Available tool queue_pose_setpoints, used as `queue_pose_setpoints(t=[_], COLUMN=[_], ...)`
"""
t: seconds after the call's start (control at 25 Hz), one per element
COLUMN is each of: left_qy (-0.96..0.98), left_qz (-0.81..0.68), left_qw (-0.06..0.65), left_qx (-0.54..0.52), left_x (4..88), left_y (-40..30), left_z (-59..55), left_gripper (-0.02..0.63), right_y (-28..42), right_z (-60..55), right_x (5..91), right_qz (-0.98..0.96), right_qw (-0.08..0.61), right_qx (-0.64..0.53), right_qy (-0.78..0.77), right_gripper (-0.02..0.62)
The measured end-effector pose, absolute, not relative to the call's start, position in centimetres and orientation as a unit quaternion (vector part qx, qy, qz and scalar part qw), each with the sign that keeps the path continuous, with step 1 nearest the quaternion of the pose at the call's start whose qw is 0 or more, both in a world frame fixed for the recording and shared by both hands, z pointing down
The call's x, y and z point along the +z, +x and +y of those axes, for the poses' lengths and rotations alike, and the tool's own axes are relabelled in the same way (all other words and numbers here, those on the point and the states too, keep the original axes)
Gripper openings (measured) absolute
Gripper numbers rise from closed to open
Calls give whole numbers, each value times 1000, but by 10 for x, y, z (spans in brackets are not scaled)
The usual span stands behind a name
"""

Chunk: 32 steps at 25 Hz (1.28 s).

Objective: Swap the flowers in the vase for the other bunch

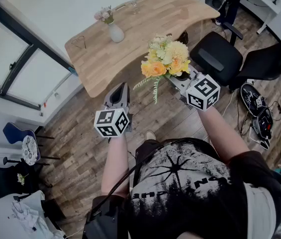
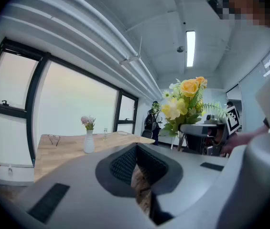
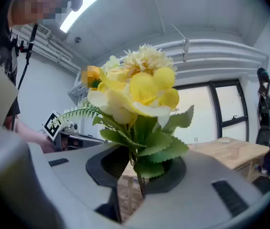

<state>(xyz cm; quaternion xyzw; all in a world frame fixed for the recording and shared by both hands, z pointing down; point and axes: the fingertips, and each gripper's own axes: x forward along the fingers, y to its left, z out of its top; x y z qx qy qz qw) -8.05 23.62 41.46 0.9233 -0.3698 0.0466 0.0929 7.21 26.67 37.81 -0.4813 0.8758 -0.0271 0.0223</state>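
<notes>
A bunch of yellow and orange flowers (image 1: pixel 165 59) stands upright in my right gripper (image 1: pixel 178 78), which is shut on its green stem (image 3: pixel 139 185); the blooms (image 3: pixel 135 94) fill the right gripper view. My left gripper (image 1: pixel 121 88) is to its left, shut, with nothing between its jaws (image 2: pixel 137 173). Ahead, a white vase (image 1: pixel 116 33) with small pink flowers (image 1: pixel 105 15) stands on the wooden table (image 1: pixel 145 29). The left gripper view shows that vase (image 2: pixel 89 142) at the left and the yellow bunch (image 2: pixel 185 101) at the right. Both grippers hang over the floor, short of the table's near edge.
A pair of glasses (image 1: pixel 79 43) lies at the table's left end, and a small glass (image 1: pixel 134 6) stands at its far side. Two black office chairs (image 1: pixel 217 59) (image 1: pixel 269 61) stand to the right. Bags (image 1: pixel 257 113) lie on the floor. Large windows run along the left.
</notes>
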Motion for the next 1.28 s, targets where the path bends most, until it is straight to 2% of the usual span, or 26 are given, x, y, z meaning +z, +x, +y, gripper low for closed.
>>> queue_pose_setpoints(t=[1.28], left_qy=[910], left_qz=[-403], left_qw=[91], left_qx=[41], left_x=[429], left_y=[-102], left_z=[225], left_gripper=[14], right_y=[60], right_z=[252], right_x=[391], right_qz=[889], right_qw=[15], right_qx=[-39], right_qy=[-455], right_gripper=[97])
